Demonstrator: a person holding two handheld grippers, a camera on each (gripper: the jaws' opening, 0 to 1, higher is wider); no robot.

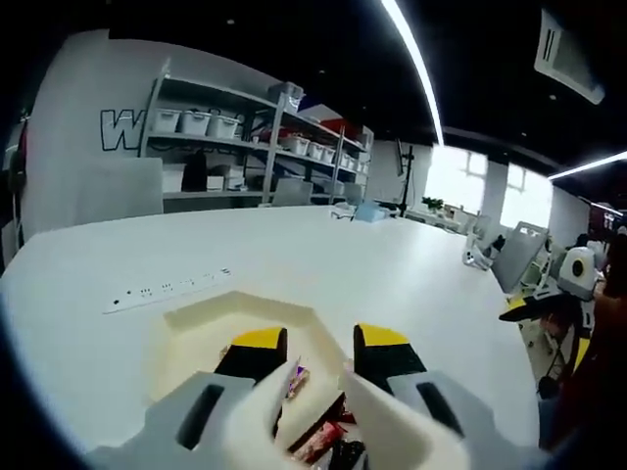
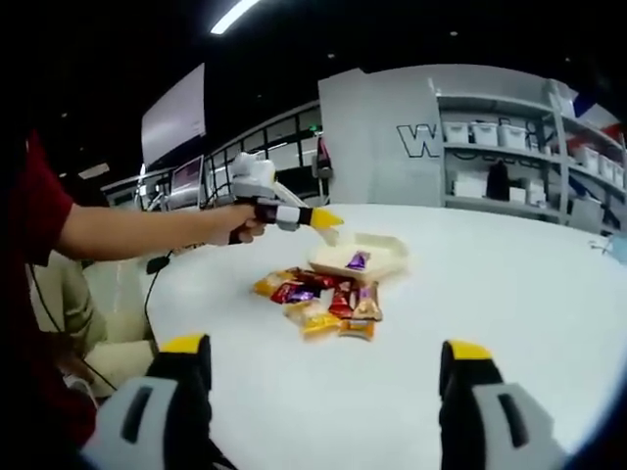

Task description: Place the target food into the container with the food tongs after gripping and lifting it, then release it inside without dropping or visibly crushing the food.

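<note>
The broad smooth tabletop [image 2: 509, 284] was plain white. On it sat a shallow cream-coloured tray [image 2: 377, 257] holding one purple-wrapped sweet [image 2: 358, 260]. Just beside the tray lay a heap of wrapped snacks [image 2: 323, 299] in red, yellow, orange and gold-brown foil. The left gripper [image 2: 328, 223], above the tray, was white and black with yellow tips; the right gripper [image 2: 323, 377] had grey bodies, black jaws and yellow caps. A white power strip [image 1: 167, 290] lay beyond the tray. The person's sleeve [image 2: 34, 211] was red.
</note>
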